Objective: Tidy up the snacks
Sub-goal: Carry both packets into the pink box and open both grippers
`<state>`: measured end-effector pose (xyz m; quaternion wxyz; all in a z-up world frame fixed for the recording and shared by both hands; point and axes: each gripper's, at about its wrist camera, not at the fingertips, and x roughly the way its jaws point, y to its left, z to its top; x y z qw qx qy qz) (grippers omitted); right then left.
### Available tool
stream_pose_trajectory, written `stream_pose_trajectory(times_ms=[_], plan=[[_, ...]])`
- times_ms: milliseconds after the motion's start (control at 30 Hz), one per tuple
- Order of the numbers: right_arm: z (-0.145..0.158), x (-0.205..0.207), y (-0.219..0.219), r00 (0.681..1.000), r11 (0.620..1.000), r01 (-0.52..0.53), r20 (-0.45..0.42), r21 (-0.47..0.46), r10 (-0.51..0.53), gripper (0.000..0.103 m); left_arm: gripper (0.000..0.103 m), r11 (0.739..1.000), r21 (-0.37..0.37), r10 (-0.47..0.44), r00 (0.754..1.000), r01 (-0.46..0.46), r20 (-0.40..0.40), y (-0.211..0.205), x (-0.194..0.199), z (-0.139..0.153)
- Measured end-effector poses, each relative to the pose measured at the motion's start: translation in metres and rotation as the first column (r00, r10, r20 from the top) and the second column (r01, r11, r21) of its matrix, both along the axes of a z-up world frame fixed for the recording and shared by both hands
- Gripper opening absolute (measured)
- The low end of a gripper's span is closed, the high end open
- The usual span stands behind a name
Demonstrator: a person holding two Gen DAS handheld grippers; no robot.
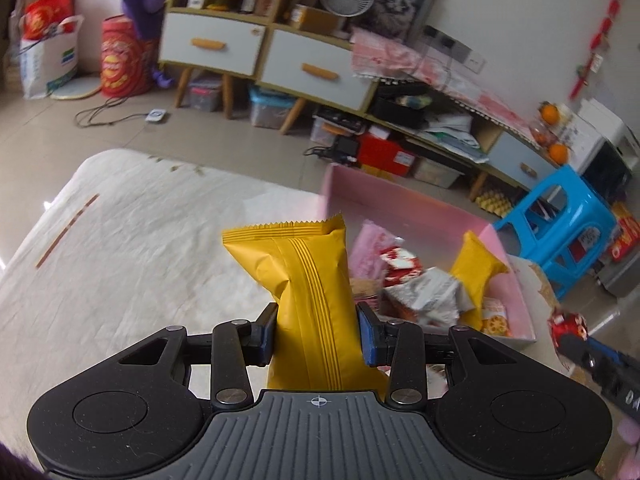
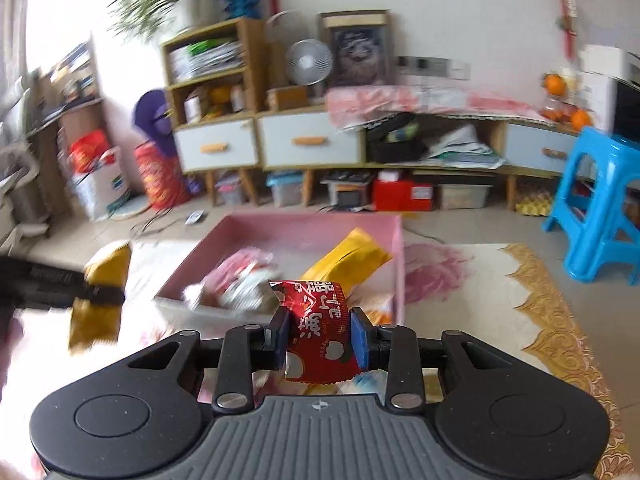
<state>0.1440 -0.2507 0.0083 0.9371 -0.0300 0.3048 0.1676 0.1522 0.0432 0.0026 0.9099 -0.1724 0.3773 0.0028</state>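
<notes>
Your left gripper (image 1: 318, 334) is clenching the yellow packet (image 1: 308, 292), right gripper (image 2: 319, 338) the red one (image 2: 318, 330); rush, and either overshoots the pink box (image 2: 398, 264).

**Both grippers loaded and held aloft**

The left gripper (image 1: 316, 334) is up in the air, its blue-padded fingers (image 1: 367, 336) pressed in on either side of a yellow packet (image 1: 304, 280), which stands upright between them, pinched around its lower half. The linkage arms sit drawn in toward the centre. Over to the right gripper (image 2: 319, 334): its fingers (image 2: 360, 336) are clamped on a red packet (image 2: 318, 320), gripped across the middle, top edge poking above the pads. From the right wrist view the left gripper shows at the left edge, blurred, reaching in sideways with the yellow packet. From the left wrist view the right gripper appears at the lower right edge, dark and blurred
</notes>
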Motion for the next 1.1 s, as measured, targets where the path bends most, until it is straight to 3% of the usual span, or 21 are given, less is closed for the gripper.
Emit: stream_pose_trajectory(times_ms=[300,500,600,1100], plan=[[-0.004,0.041,-0.026,0.992,0.972,0.115,-0.068,0.205,-0.103,0.022,0.037,0.979,0.077,-0.196,0.978,0.191,0.068,-0.047,0.063,0.019],[-0.016,0.055,-0.034,0.98,0.943,0.171,-0.147,0.284,-0.133,0.022,0.037,0.927,0.193,-0.328,0.945,0.321,0.003,-0.081,0.11,0.008],[-0.021,0.059,-0.035,0.975,0.931,0.188,-0.173,0.314,-0.139,0.023,0.037,0.908,0.216,-0.361,0.932,0.358,-0.026,-0.089,0.13,0.004],[-0.031,0.067,-0.027,0.971,0.932,0.199,-0.19,0.302,-0.146,0.023,0.037,0.885,0.193,-0.402,0.904,0.424,-0.143,-0.118,0.185,-0.028]])
